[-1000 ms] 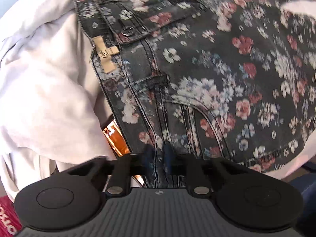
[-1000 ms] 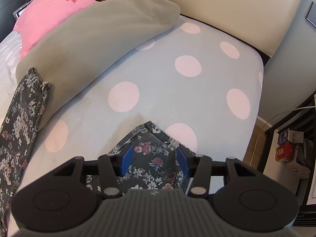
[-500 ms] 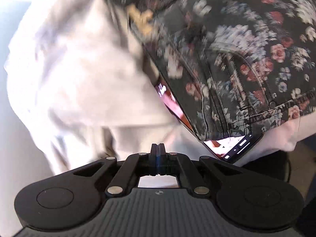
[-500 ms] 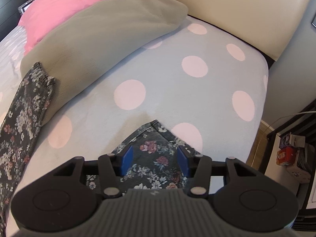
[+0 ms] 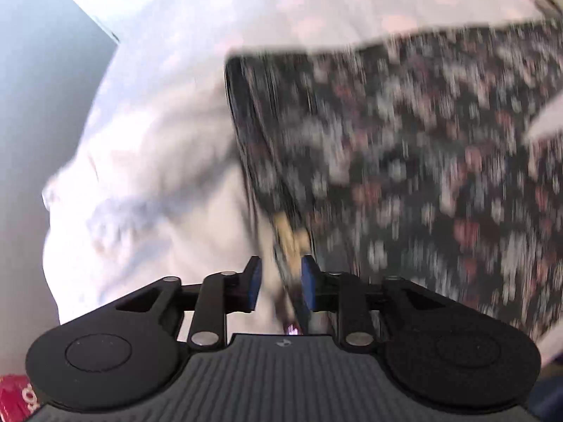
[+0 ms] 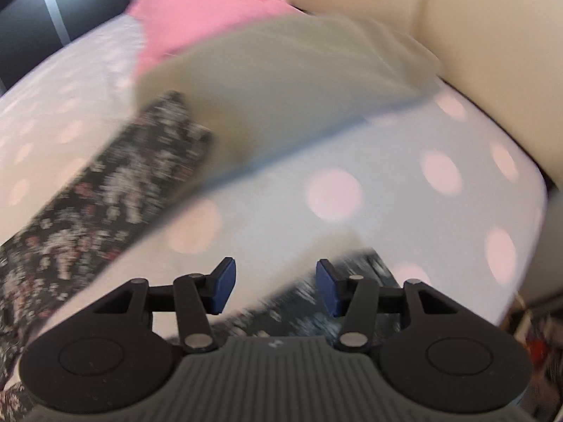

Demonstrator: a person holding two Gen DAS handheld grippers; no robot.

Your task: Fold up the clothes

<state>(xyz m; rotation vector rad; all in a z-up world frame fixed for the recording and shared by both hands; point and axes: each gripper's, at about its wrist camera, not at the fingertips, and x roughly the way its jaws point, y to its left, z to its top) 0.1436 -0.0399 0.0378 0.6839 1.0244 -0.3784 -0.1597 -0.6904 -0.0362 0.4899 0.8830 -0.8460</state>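
Both views are motion-blurred. The jeans' print smears ahead of the left tongs; right of the right tongs, shelf clutter is cut off, unreadable.

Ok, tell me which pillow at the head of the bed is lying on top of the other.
The grey pillow. It lies across the pink pillow, covering its lower part, and it reaches down to the floral trouser leg.

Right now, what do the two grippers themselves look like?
Both match: the left gripper and right gripper have a grey ribbed body, black linkage bars with silver pivot pins, two round black discs at the sides, and blue-padded fingers. No cables or sleeves show.
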